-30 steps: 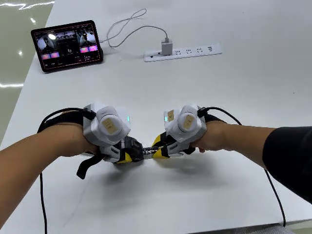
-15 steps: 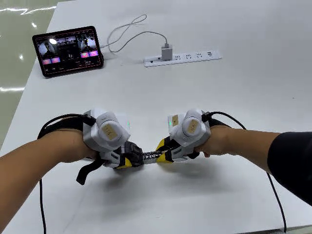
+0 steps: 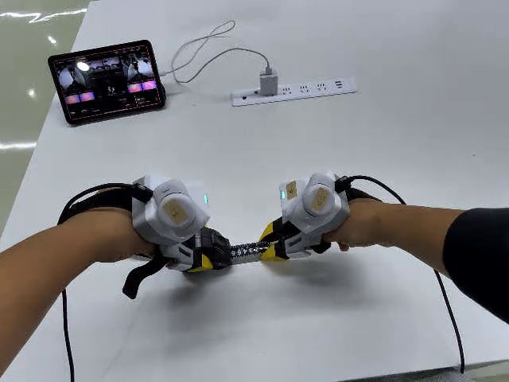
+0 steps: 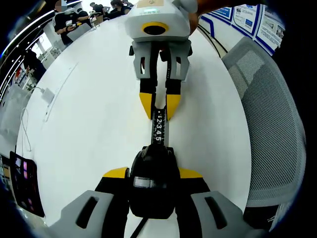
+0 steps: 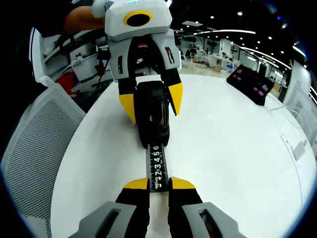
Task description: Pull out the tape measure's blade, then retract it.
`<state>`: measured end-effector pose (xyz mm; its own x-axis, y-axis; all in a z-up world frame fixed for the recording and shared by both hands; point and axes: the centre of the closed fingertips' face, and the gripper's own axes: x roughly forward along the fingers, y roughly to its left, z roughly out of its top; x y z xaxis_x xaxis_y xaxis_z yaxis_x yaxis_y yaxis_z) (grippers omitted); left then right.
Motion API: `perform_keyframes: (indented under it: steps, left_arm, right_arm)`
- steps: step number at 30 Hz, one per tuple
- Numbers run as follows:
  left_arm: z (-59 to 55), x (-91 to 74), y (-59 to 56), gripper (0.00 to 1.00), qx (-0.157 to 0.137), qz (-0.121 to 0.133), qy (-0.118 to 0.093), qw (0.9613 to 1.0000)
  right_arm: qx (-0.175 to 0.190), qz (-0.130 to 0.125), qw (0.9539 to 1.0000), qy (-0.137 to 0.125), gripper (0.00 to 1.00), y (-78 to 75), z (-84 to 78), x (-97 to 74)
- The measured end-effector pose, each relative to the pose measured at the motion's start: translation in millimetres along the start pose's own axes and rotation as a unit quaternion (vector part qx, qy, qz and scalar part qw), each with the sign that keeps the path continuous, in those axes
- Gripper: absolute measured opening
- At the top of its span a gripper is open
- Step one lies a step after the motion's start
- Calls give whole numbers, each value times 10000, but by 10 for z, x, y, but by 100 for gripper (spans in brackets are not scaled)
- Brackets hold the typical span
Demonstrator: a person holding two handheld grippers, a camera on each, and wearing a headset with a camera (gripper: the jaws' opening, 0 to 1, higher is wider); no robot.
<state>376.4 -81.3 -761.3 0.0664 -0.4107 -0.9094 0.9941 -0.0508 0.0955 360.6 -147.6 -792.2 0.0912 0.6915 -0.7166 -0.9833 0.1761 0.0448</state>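
Tablet [image 3: 107,78] far left on white worktop [image 3: 382,143]. Left claw [image 3: 203,256] clenched around black tape measure case [image 4: 153,183], low at the worktop's near edge. Short numbered blade [image 3: 245,253] spans to right claw [image 3: 270,243], which is pinching the blade tip. Power strip [image 3: 294,89] behind

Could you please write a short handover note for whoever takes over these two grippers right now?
Left gripper: shut on the tape measure's black case, over the white table.
Right gripper: shut on the blade near its tip, facing the left one.
Done: a short stretch of blade is out between the two grippers, with digits up to 6 showing.
Left: draw the blade out further if more length is wanted, then probably ease the right gripper back toward the case so the blade retracts, and release.
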Motion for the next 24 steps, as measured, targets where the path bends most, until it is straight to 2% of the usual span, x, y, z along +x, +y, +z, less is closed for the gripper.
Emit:
perform_keyframes:
  steps: [24]
  left_arm:
    - [-4, 0, 4, 30, 12, -15, 10, 10000]
  right_arm:
    - [49, -60, 10000, 24, 9, -17, -87, -84]
